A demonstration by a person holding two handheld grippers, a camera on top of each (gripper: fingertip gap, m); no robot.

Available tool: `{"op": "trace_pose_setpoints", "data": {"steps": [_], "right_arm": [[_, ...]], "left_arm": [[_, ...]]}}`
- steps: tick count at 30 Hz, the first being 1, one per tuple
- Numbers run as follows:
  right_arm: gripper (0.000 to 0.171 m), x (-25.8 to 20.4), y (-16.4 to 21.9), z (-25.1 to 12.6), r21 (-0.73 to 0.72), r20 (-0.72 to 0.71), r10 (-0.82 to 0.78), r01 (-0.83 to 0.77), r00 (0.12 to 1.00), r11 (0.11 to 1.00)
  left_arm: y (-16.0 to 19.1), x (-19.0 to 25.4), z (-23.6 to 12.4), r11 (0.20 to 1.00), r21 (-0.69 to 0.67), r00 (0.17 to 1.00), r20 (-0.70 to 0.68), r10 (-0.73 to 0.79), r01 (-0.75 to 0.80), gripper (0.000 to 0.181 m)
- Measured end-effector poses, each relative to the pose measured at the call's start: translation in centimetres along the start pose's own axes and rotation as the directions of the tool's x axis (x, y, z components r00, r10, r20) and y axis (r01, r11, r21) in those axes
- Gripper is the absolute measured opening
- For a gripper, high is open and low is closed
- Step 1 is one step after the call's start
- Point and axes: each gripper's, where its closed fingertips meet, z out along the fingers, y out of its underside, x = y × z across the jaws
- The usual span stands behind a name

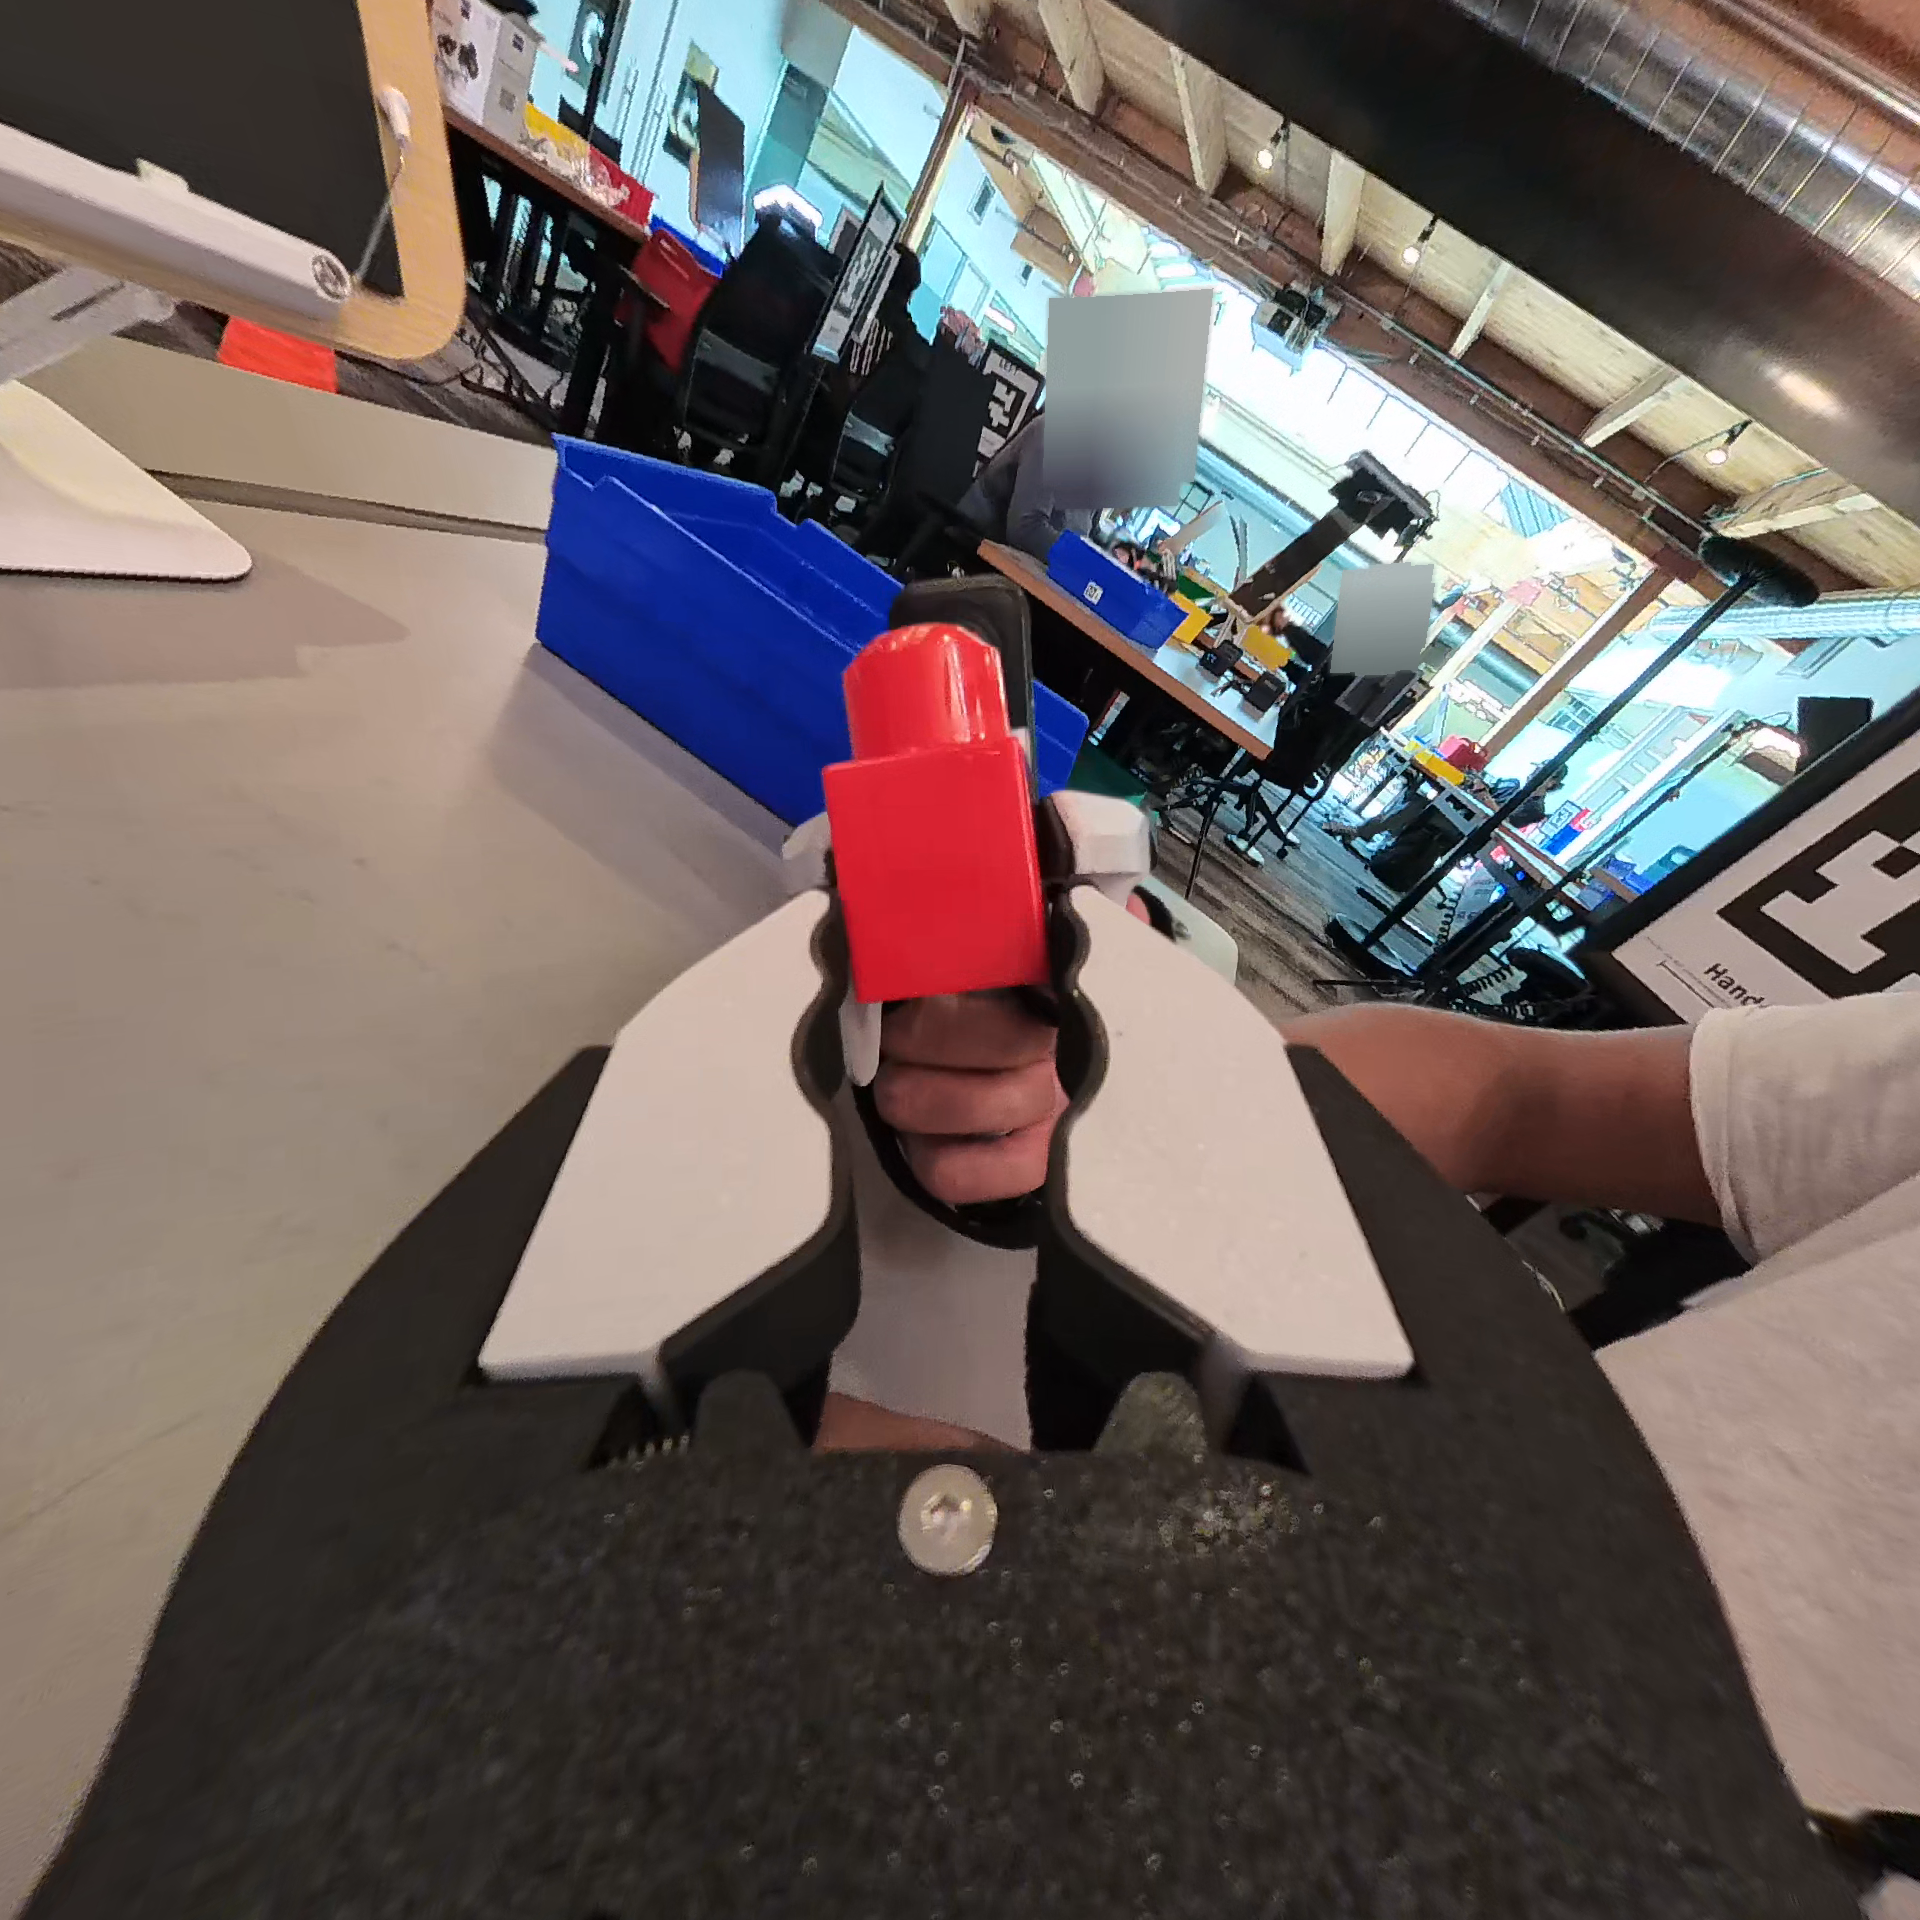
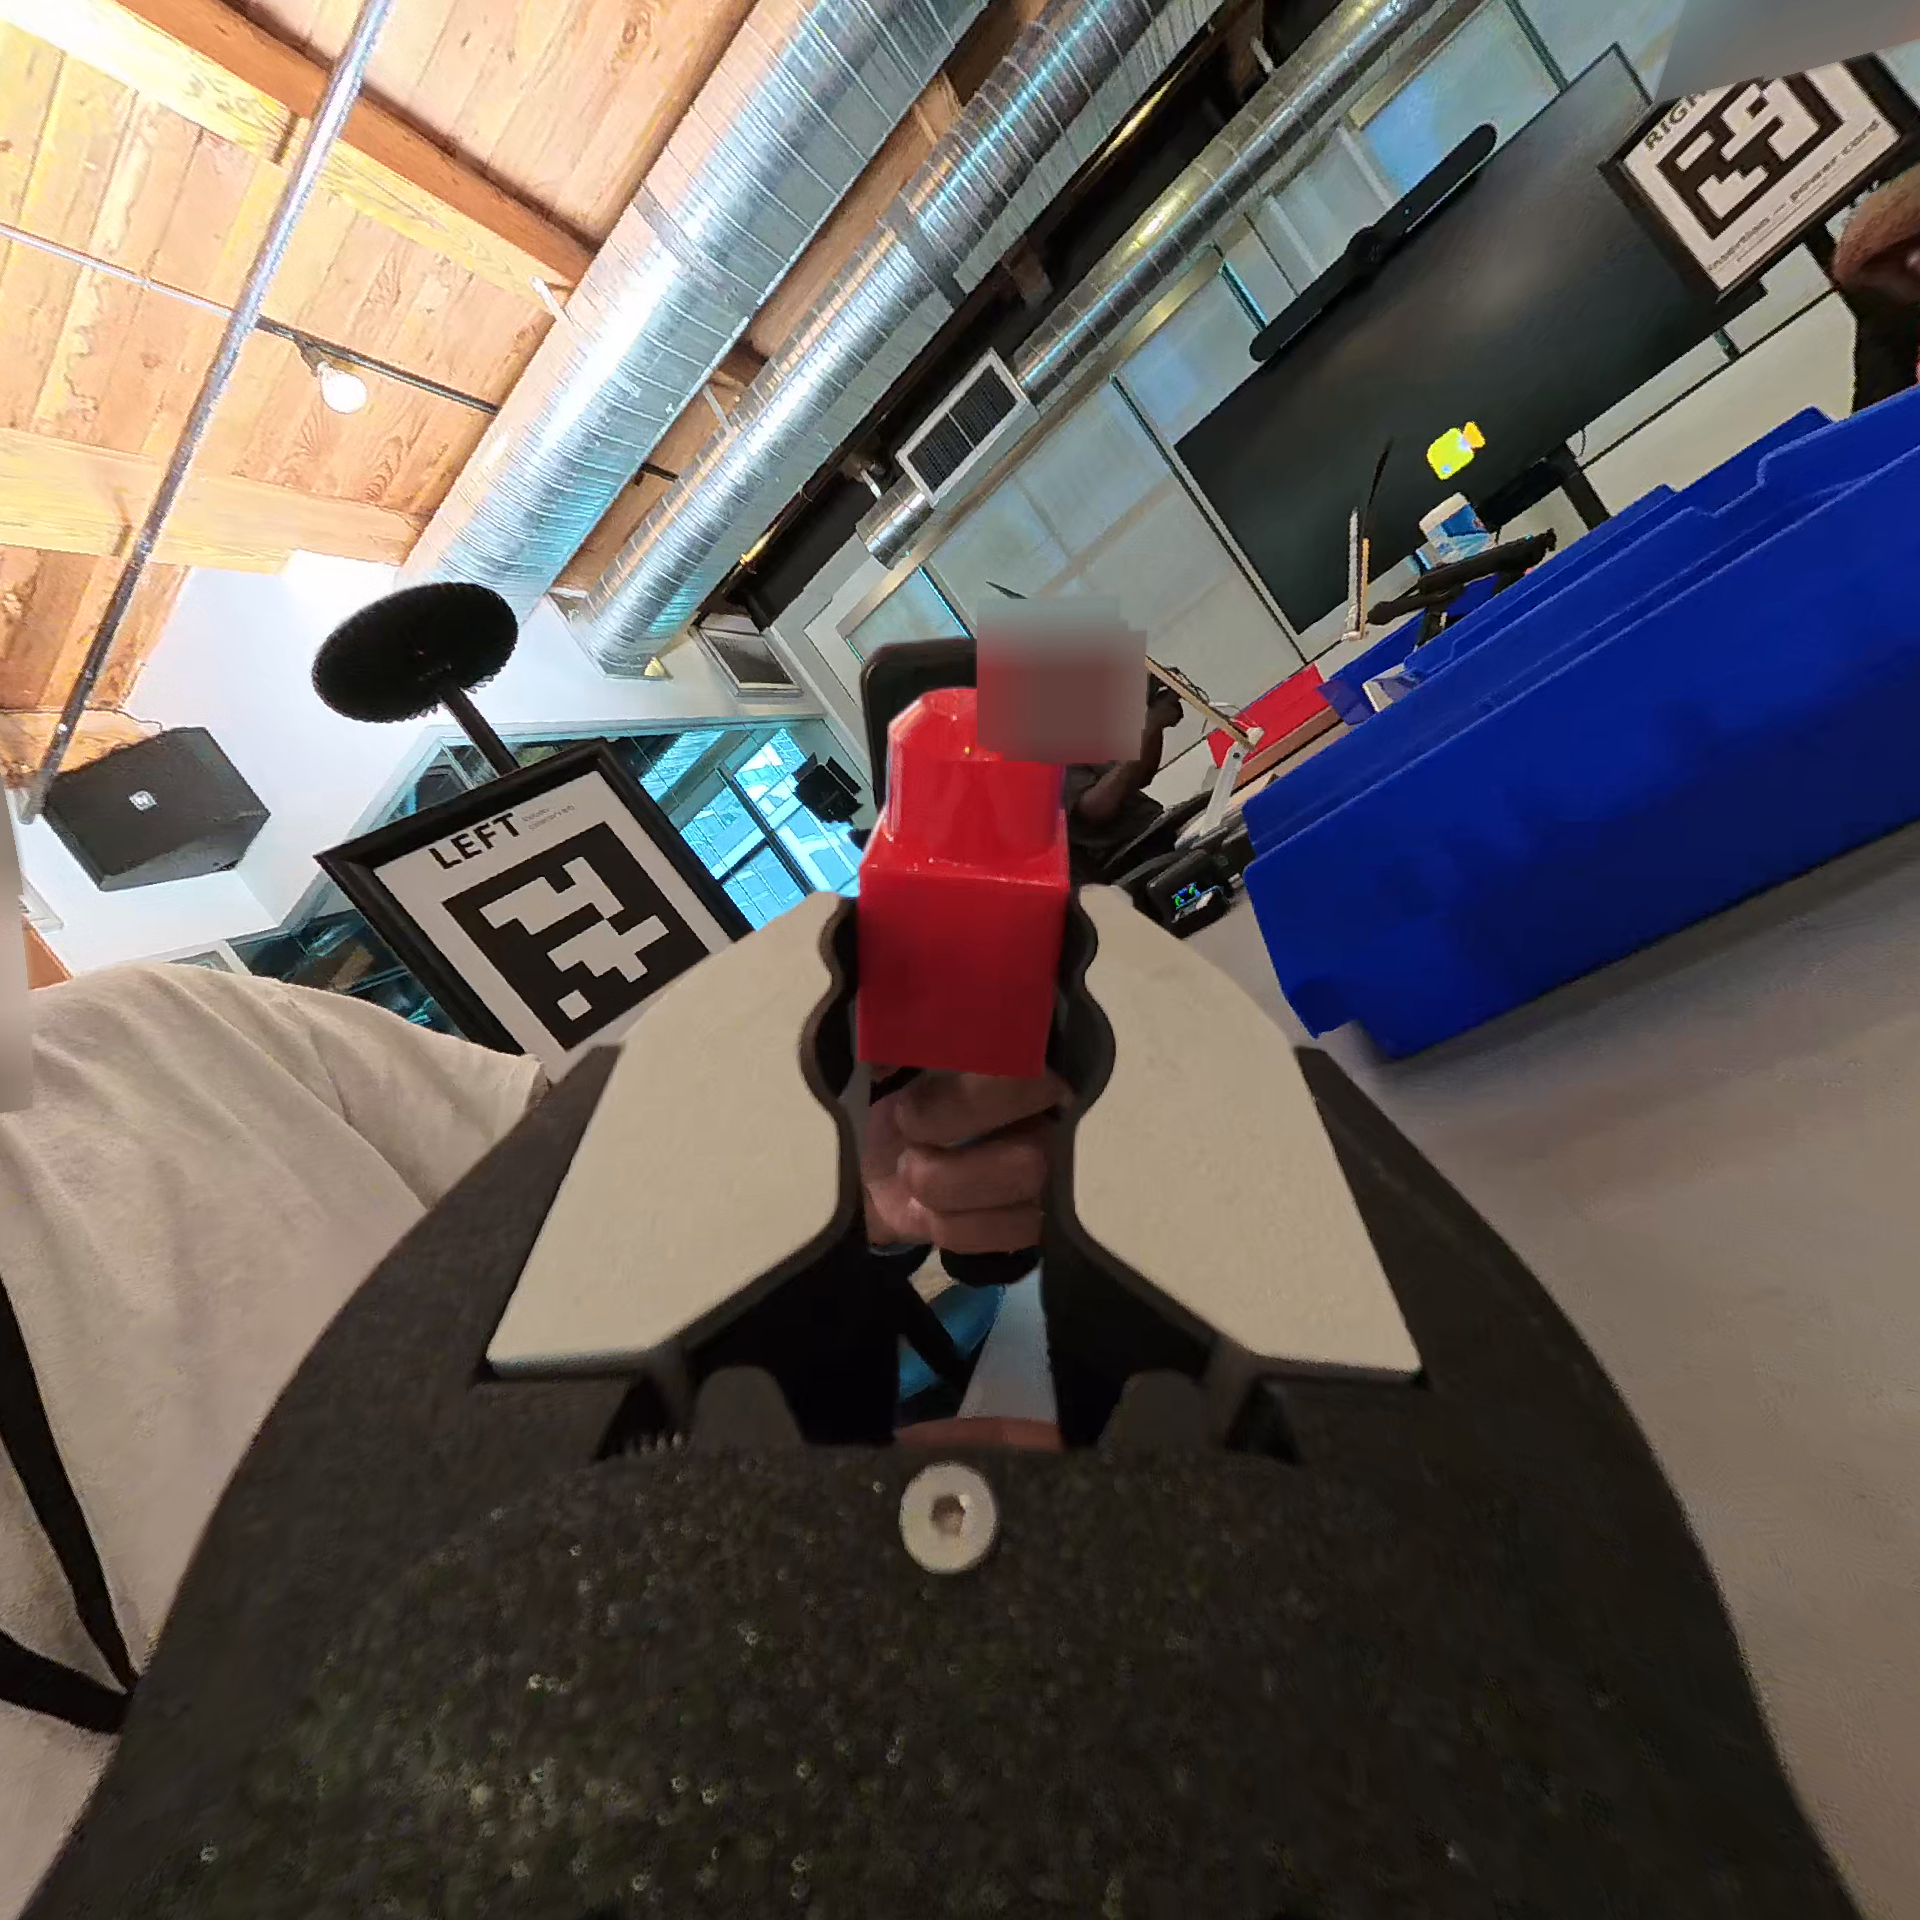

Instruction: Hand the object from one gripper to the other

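Note:
A red block (image 1: pixel 935 873) with a round stud on one end sits between the fingers of both grippers, held in the air above the grey table (image 1: pixel 312 852). My left gripper (image 1: pixel 940 935) is shut on the block's square body. The right gripper's white fingertips (image 1: pixel 1107 836) flank the block just beyond. In the right wrist view my right gripper (image 2: pixel 961 977) is shut on the same red block (image 2: pixel 961 935), whose hollow end points away. The hand (image 2: pixel 956 1174) that holds the left gripper shows behind it.
A blue bin (image 1: pixel 707 613) stands on the table just past the block, at the right in the right wrist view (image 2: pixel 1558 831). A white monitor base (image 1: pixel 94 499) sits at the far left. Framed marker boards (image 2: pixel 571 914) stand by the person's arm (image 1: pixel 1507 1101). The tips of both grippers are at nearly the same place.

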Motion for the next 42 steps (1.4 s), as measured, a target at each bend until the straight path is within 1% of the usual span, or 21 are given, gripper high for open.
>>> {"op": "trace_pose_setpoints", "data": {"steps": [2,5,7,8,10,11,12,13,15,17,19,22,27,32,35,39,42], "right_arm": [[0.036,0.2,0.3,0.0,-0.034,-0.018,-0.015,0.014,1.000,0.999],[0.038,0.8,0.6,-0.3,-0.118,-0.062,-0.076,0.069,0.995,0.991],[0.050,1.4,0.4,-1.2,-0.195,-0.114,-0.147,0.123,0.983,0.973],[0.052,1.8,0.0,-2.0,-0.241,-0.141,-0.197,0.159,0.970,0.958],[0.047,1.8,-0.5,-3.5,-0.368,-0.156,-0.308,0.235,0.938,0.900],[0.049,1.4,-0.4,-4.1,-0.449,-0.125,-0.352,0.264,0.928,0.853],[0.048,1.2,-0.2,-4.6,-0.516,-0.105,-0.386,0.282,0.916,0.809],[0.048,1.0,0.3,-4.9,-0.577,-0.082,-0.416,0.297,0.906,0.761],[0.042,1.2,1.7,-5.5,-0.671,-0.043,-0.480,0.331,0.876,0.664],[0.037,1.6,2.7,-5.5,-0.701,-0.014,-0.534,0.373,0.845,0.608],[0.030,1.3,3.2,-5.1,-0.689,0.023,-0.547,0.410,0.837,0.598],[0.031,1.2,3.9,-4.8,-0.707,0.065,-0.547,0.425,0.835,0.566],[0.029,1.2,5.1,-4.7,-0.739,0.101,-0.562,0.440,0.821,0.510],[0.029,1.5,5.4,-5.0,-0.769,0.084,-0.560,0.412,0.824,0.489],[0.029,1.3,4.8,-4.7,-0.745,0.073,-0.559,0.418,0.826,0.520],[0.028,1.1,3.4,-4.6,-0.685,0.033,-0.518,0.397,0.855,0.611],[0.028,0.9,1.1,-4.6,-0.574,-0.027,-0.469,0.371,0.883,0.730]], "left_arm": [[0.2,-0.2,-0.1,1.000,-0.030,1.000,-0.002,0.002,-0.002,0.036],[0.5,-0.6,-0.4,0.996,-0.068,0.998,0.019,0.063,-0.061,0.036],[0.7,-1.5,-1.0,0.983,-0.122,0.987,0.066,0.147,-0.138,0.036],[1.0,-2.0,-1.4,0.966,-0.172,0.974,0.086,0.211,-0.194,0.036],[2.5,-3.0,-2.3,0.894,-0.324,0.931,0.088,0.354,-0.309,0.036],[3.1,-3.5,-2.8,0.849,-0.390,0.903,0.089,0.421,-0.357,0.036],[3.4,-3.6,-3.0,0.815,-0.423,0.880,0.077,0.468,-0.396,0.036],[3.8,-3.3,-3.1,0.793,-0.448,0.872,0.055,0.486,-0.413,0.036],[4.3,-2.9,-3.0,0.757,-0.481,0.855,0.026,0.517,-0.443,0.036],[5.2,-2.7,-2.8,0.701,-0.528,0.826,-0.001,0.564,-0.479,0.037],[6.2,-2.5,-2.5,0.663,-0.560,0.811,-0.028,0.585,-0.497,0.037],[7.1,-1.9,-2.0,0.653,-0.565,0.814,-0.058,0.578,-0.504,0.037],[7.4,-1.3,-1.4,0.653,-0.562,0.818,-0.076,0.570,-0.507,0.036],[7.4,-1.3,-1.4,0.649,-0.561,0.809,-0.066,0.585,-0.515,0.036],[6.8,-1.3,-1.3,0.676,-0.537,0.815,-0.039,0.578,-0.505,0.036],[5.5,-1.3,-1.4,0.732,-0.482,0.837,-0.006,0.547,-0.482,0.037],[4.5,-2.1,-1.7,0.759,-0.445,0.830,0.057,0.554,-0.476,0.049]]}}
